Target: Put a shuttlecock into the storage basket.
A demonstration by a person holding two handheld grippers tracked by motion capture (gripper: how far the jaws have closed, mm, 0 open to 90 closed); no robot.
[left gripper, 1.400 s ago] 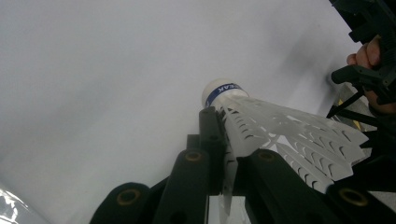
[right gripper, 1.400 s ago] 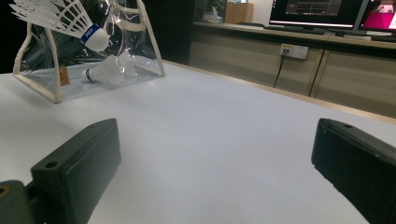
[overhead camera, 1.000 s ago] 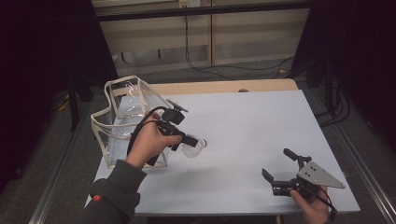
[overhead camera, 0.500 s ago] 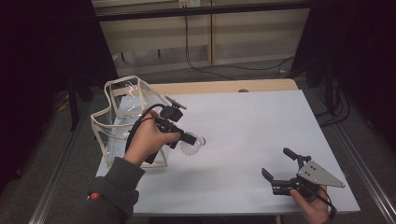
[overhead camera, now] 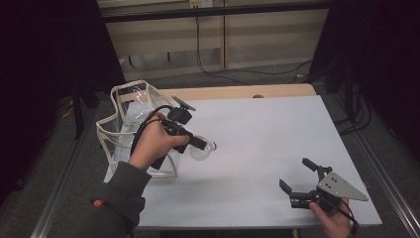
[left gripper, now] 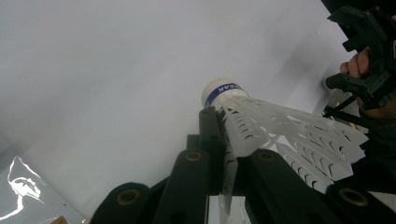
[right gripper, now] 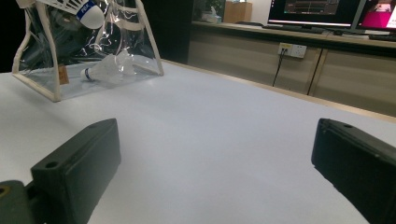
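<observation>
1. Left hand-held gripper [overhead camera: 204, 146]: clamped on the skirt of a shuttlecock [left gripper: 280, 130], held in the air just off the bench [overhead camera: 257, 148], cork end pointing away from the jaws.
2. Judged about midway through pulling shuttlecocks out of the bag [overhead camera: 130, 130] just behind this hand-held gripper: one lifted clear, not yet set down.
3. Left to do, by the look of it: lay this one on the open bench ahead, then fetch the second shuttlecock [right gripper: 105, 71] lying inside the bag.
4. Right hand-held gripper [overhead camera: 302, 181]: jaws wide apart, nothing between them, resting low at the near right corner, well apart from the bag.
5. Shuttlecock: white plastic skirt, slotted and ribbed like a net, flaring to a cone; rounded white cork with a blue printed band.
6. Bag: clear glossy film, creased and glinting, edged with cream piping; standing upright at the bench's left edge.
7. Bench: matte white sheet, smooth and flat, over a pale wood top showing at the far edge.
</observation>
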